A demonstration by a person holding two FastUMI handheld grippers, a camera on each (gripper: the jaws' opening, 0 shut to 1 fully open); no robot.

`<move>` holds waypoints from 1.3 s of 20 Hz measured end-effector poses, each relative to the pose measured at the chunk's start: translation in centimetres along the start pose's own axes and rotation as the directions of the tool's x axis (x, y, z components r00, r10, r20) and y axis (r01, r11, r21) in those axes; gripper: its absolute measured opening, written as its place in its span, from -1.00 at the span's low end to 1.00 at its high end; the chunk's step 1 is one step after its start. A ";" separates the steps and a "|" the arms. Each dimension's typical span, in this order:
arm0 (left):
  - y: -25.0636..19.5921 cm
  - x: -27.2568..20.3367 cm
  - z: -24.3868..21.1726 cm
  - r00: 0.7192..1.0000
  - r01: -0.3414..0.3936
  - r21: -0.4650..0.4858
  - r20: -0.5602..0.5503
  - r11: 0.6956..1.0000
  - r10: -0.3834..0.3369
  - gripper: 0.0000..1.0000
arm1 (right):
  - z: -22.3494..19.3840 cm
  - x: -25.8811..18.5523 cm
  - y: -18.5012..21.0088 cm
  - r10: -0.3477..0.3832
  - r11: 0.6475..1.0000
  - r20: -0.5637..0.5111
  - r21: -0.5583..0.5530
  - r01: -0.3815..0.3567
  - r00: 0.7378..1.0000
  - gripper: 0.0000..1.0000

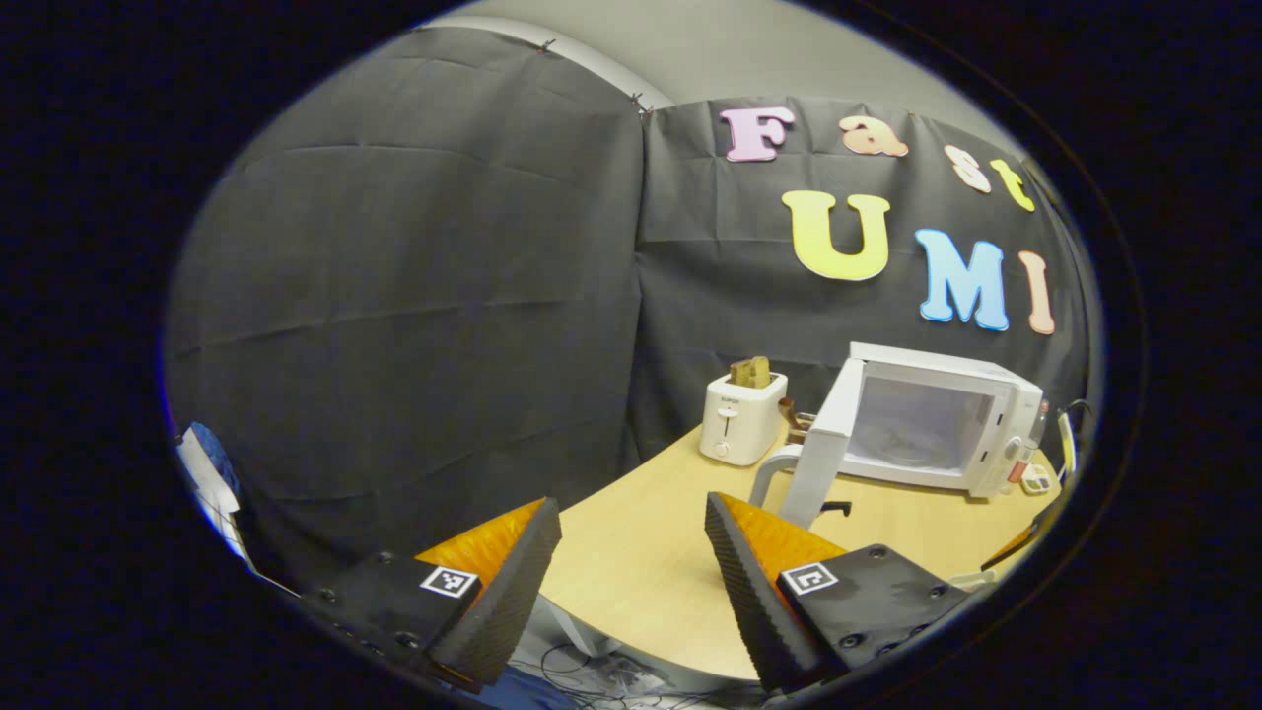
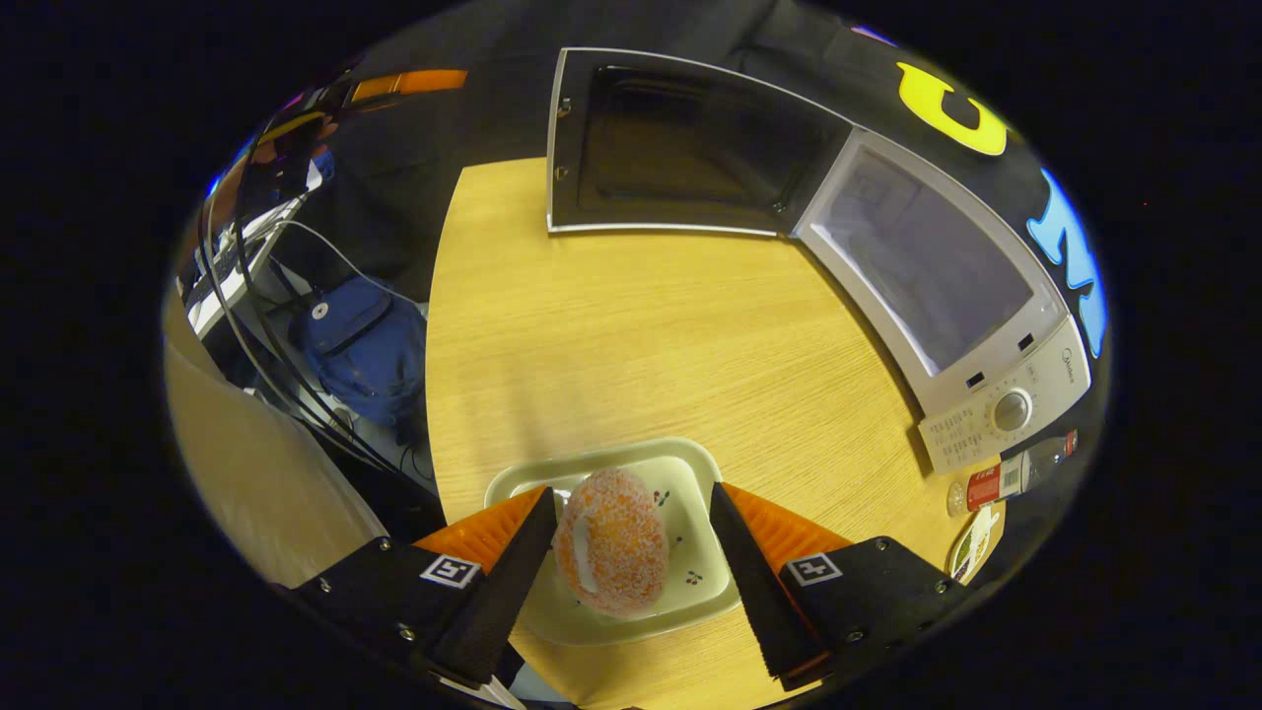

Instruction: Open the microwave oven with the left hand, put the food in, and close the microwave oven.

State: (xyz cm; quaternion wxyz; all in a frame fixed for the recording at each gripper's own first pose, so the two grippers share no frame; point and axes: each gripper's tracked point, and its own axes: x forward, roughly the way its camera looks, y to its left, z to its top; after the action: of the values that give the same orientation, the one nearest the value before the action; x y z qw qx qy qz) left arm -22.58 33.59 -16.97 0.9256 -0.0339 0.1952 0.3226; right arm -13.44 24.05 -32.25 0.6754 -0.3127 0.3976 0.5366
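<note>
In the left gripper view, the white microwave (image 1: 986, 390) stands at the far right of the wooden table with its door (image 1: 823, 449) swung wide open. My left gripper (image 1: 631, 508) is open and holds nothing, well back from the microwave near the table's front edge. In the right gripper view, a sugared orange doughnut (image 2: 611, 542) lies on a pale tray (image 2: 690, 463) near the table edge. My right gripper (image 2: 631, 496) is open, its fingers on either side of the doughnut: the left finger sits close against it and the right one stands apart. Beyond lie the microwave cavity (image 2: 927, 266) and the open door (image 2: 680, 148).
A white toaster (image 1: 741, 419) holding bread stands left of the microwave. A small bottle (image 2: 1016, 473) lies below the control panel. Off the table's left edge are a blue bag (image 2: 360, 345) and cables (image 2: 256, 325). Bare wood (image 2: 641, 325) lies between tray and microwave.
</note>
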 end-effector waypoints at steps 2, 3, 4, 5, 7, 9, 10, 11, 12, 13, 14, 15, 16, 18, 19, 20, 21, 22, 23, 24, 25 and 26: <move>-0.6 -0.2 -0.1 1.000 0.007 0.003 -0.003 1.000 -0.007 0.89 | -0.5 0.5 0.3 -0.001 1.000 -0.015 -0.004 0.001 1.000 0.91; -0.5 0.0 -0.1 1.000 0.007 0.006 -0.005 1.000 -0.007 0.89 | -0.7 0.6 0.5 0.001 1.000 -0.024 -0.008 -0.001 1.000 0.90; -0.8 0.1 0.0 1.000 0.012 0.006 -0.005 1.000 -0.012 0.89 | -1.1 1.0 0.4 0.000 1.000 -0.035 -0.016 0.000 0.999 0.91; -1.1 0.1 0.1 1.000 0.019 0.001 -0.004 1.000 -0.019 0.89 | -1.3 1.1 0.6 0.007 1.000 -0.047 -0.017 -0.008 0.999 0.82; -1.7 0.3 0.6 0.999 0.040 -0.018 -0.001 0.999 -0.040 0.90 | -1.6 1.4 0.8 -0.002 1.000 -0.057 -0.018 0.001 0.998 0.67; -1.7 0.5 1.1 0.999 0.045 -0.025 0.007 0.999 -0.045 0.90 | -1.6 1.6 0.9 -0.005 1.000 -0.061 -0.019 0.004 0.998 0.56; -1.8 0.6 1.3 0.999 0.047 -0.028 0.009 0.999 -0.046 0.90 | -1.4 1.2 0.8 -0.010 1.000 -0.061 -0.025 0.009 0.998 0.49; -2.2 0.7 1.3 0.999 0.049 -0.029 0.011 0.998 -0.049 0.89 | -1.3 1.2 1.0 -0.012 1.000 -0.060 -0.026 0.010 0.998 0.40; -2.3 0.7 1.4 0.999 0.052 -0.027 0.013 0.998 -0.052 0.89 | -0.8 0.8 0.8 -0.025 0.999 -0.041 -0.027 0.024 0.999 0.40; -2.5 0.9 1.5 0.998 0.057 -0.029 0.014 0.998 -0.057 0.89 | 0.0 0.4 0.4 -0.042 0.999 -0.015 -0.027 0.042 0.999 0.41; -2.9 0.8 1.8 0.998 0.066 -0.037 0.017 0.997 -0.065 0.89 | 0.8 0.0 0.0 -0.057 0.998 0.010 -0.024 0.057 0.998 0.41; -3.1 0.7 2.1 0.997 0.075 -0.047 0.024 0.996 -0.074 0.90 | 1.8 -0.5 -0.7 -0.077 0.997 0.037 -0.019 0.078 0.996 0.40; -3.4 0.8 2.2 0.996 0.082 -0.054 0.025 0.995 -0.080 0.90 | 2.6 -0.9 -1.5 -0.099 0.995 0.058 -0.013 0.100 0.993 0.40; -3.9 0.9 2.4 0.995 0.092 -0.059 0.031 0.994 -0.091 0.89 | 4.8 -2.1 -3.1 -0.146 0.989 0.106 0.012 0.145 0.984 0.39; -4.3 1.0 2.5 0.995 0.100 -0.060 0.033 0.993 -0.098 0.89 | 6.0 -2.8 -4.1 -0.168 0.986 0.134 0.028 0.165 0.977 0.40; -4.6 1.1 2.5 0.994 0.107 -0.062 0.033 0.992 -0.105 0.89 | 7.2 -3.4 -5.1 -0.195 0.981 0.161 0.046 0.190 0.968 0.40; -5.0 1.0 2.3 0.993 0.116 -0.065 0.033 0.991 -0.114 0.89 | 8.6 -4.1 -6.1 -0.220 0.975 0.189 0.062 0.212 0.957 0.39; -5.3 1.1 2.4 0.992 0.122 -0.068 0.034 0.990 -0.120 0.89 | 9.8 -4.7 -7.2 -0.247 0.969 0.217 0.081 0.235 0.944 0.39; -5.5 1.3 2.3 0.992 0.126 -0.068 0.035 0.990 -0.124 0.89 | 11.1 -5.5 -8.3 -0.272 0.962 0.245 0.099 0.255 0.931 0.39; -5.7 1.3 2.5 0.991 0.130 -0.069 0.037 0.989 -0.127 0.89 | 12.2 -6.1 -9.2 -0.293 0.956 0.268 0.115 0.271 0.918 0.40; -5.9 1.3 2.5 0.991 0.133 -0.070 0.039 0.989 -0.130 0.89 | 13.4 -6.7 -10.2 -0.313 0.949 0.293 0.129 0.287 0.903 0.41; -6.0 1.2 2.6 0.990 0.134 -0.070 0.042 0.988 -0.132 0.89 | 14.4 -7.2 -11.2 -0.333 0.943 0.314 0.140 0.303 0.889 0.39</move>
State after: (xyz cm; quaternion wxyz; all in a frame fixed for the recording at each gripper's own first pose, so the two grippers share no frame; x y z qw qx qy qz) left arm -17.14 30.02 -15.37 0.9466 -0.0747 0.1635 0.2676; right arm -0.43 30.32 -19.02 0.8246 -0.2483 0.2439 0.4459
